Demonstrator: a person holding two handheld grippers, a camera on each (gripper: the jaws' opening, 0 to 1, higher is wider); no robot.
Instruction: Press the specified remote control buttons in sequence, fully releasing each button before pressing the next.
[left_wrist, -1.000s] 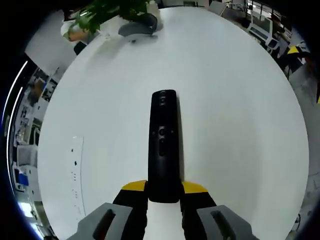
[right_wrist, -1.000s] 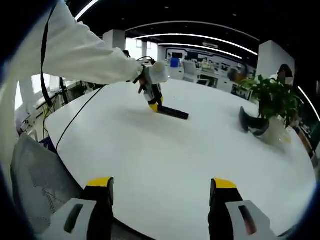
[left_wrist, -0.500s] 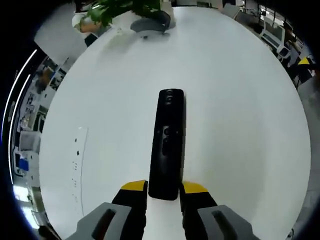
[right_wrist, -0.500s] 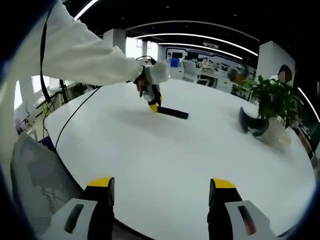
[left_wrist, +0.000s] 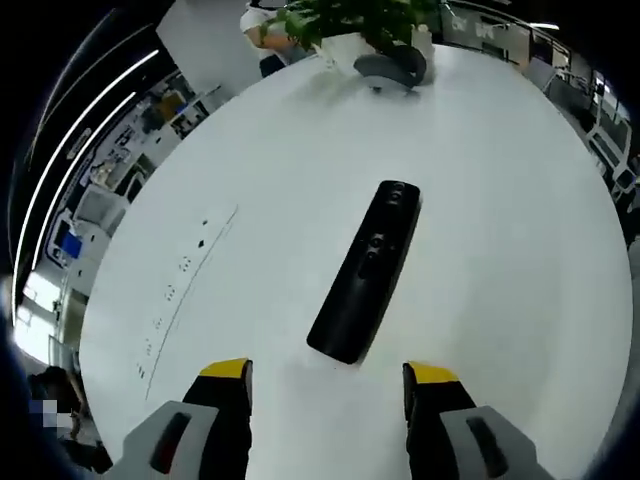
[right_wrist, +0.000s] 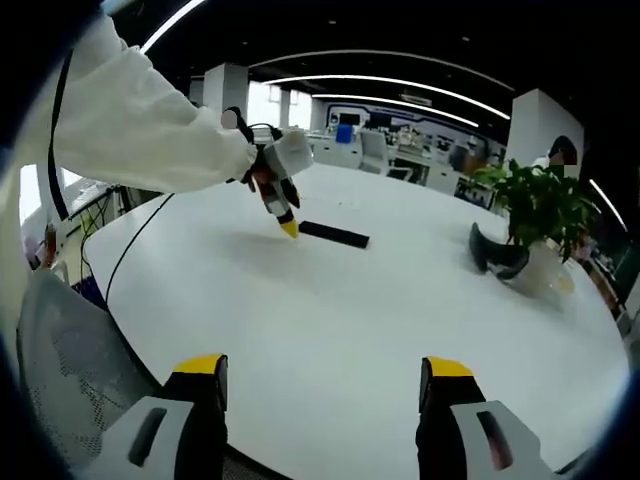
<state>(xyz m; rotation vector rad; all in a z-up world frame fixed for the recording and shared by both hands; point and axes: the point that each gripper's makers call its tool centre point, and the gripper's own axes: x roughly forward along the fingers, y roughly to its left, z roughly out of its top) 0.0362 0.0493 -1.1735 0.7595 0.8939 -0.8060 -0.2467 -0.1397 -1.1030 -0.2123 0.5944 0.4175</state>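
Note:
A long black remote control (left_wrist: 364, 271) lies flat on the white table (left_wrist: 480, 200), slanted, its buttons facing up. My left gripper (left_wrist: 330, 375) hovers open just short of the remote's near end, touching nothing. In the right gripper view the same remote (right_wrist: 334, 234) lies far off on the table, and the left gripper (right_wrist: 287, 228) hangs beside its left end, held by a person's hand in a white sleeve (right_wrist: 140, 130). My right gripper (right_wrist: 325, 370) stands open over the table's near edge with nothing between its jaws.
A potted green plant (right_wrist: 540, 215) and a dark curved object (right_wrist: 495, 252) stand at the far right of the table (right_wrist: 330, 330); both appear at the top of the left gripper view (left_wrist: 370, 25). A black cable (right_wrist: 145, 245) trails over the table's left edge. Desks fill the room behind.
My left gripper opened, let go of the remote and drew back from it; the remote now lies free on the table. The right gripper stayed where it was.

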